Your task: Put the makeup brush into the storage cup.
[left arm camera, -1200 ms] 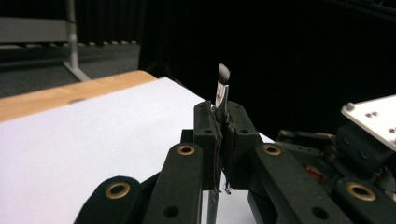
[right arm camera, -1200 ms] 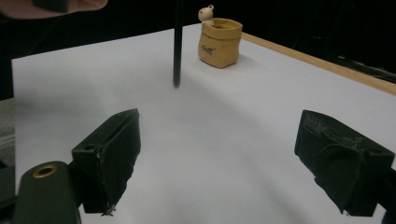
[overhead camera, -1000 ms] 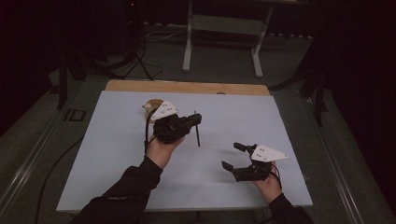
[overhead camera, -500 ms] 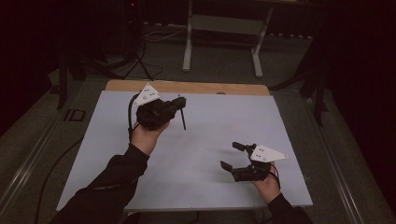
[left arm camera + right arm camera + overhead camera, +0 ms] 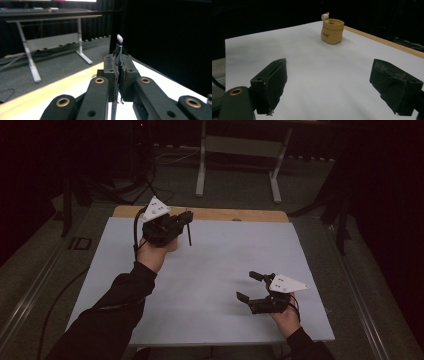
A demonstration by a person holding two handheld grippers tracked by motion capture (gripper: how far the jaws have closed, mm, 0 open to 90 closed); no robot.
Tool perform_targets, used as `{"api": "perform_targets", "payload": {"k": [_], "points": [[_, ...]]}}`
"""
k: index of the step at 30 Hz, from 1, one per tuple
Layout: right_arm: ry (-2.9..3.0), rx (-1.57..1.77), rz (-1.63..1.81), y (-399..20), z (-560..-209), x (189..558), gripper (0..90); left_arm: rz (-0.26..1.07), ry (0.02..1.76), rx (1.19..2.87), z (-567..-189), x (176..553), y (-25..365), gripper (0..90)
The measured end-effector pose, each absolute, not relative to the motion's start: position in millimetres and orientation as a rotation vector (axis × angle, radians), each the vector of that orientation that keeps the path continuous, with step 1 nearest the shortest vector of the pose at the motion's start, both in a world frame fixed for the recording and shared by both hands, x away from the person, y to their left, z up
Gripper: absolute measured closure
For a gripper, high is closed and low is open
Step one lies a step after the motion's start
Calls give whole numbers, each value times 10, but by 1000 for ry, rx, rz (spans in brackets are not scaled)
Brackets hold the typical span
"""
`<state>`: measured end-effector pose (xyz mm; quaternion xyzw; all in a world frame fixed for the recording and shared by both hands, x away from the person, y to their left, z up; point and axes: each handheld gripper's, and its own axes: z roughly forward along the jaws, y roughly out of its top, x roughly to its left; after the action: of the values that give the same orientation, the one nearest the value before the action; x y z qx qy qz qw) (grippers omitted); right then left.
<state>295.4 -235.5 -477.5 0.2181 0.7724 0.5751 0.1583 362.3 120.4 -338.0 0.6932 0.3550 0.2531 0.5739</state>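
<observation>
My left gripper [image 5: 184, 219] is raised over the far left of the white table [image 5: 225, 270], shut on a thin dark makeup brush [image 5: 189, 236] whose handle hangs down from the jaws. In the left gripper view the brush [image 5: 118, 50] stands between the pressed pads, its pale bristle tip pointing up past them. A small tan pouch [image 5: 332, 31] with a little bear figure on its rim sits upright near the table's far edge. My right gripper [image 5: 249, 286] rests low at the front right, open, with nothing between its wide-set jaws [image 5: 337, 87].
A strip of bare wood [image 5: 225, 214] runs along the table's far edge. Beyond it a metal-legged stand [image 5: 240, 145] is on the dark floor. Cables lie on the floor at the left.
My left hand has lifted and carried the brush to the left and toward the far edge. The right gripper has stayed in place.
</observation>
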Motion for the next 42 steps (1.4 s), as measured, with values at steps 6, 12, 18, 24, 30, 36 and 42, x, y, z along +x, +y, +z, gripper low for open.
{"api": "perform_targets", "payload": {"k": [6,12,18,24,30,36,42], "points": [[2204,626,1642,-2365,-4768,2954,144,638,857,1603,-3272,3758,1284,856],[2206,614,1642,-2352,-4768,2944,143,682,893,1600,-3249,3903,1328,856],[2208,621,1643,-2355,-4772,2946,141,715,941,1586,-3251,4051,1383,856],[2226,625,1624,-2345,-4788,2951,140,779,976,1584,-3286,4228,1414,856],[2247,621,1597,-2334,-4800,2948,139,814,1013,1561,-3349,4420,1517,856],[2254,613,1591,-2327,-4800,2944,141,796,1031,1547,-3459,4553,1589,855],[2253,611,1591,-2336,-4793,2941,142,830,1057,1560,-3615,4637,1604,855]]}}
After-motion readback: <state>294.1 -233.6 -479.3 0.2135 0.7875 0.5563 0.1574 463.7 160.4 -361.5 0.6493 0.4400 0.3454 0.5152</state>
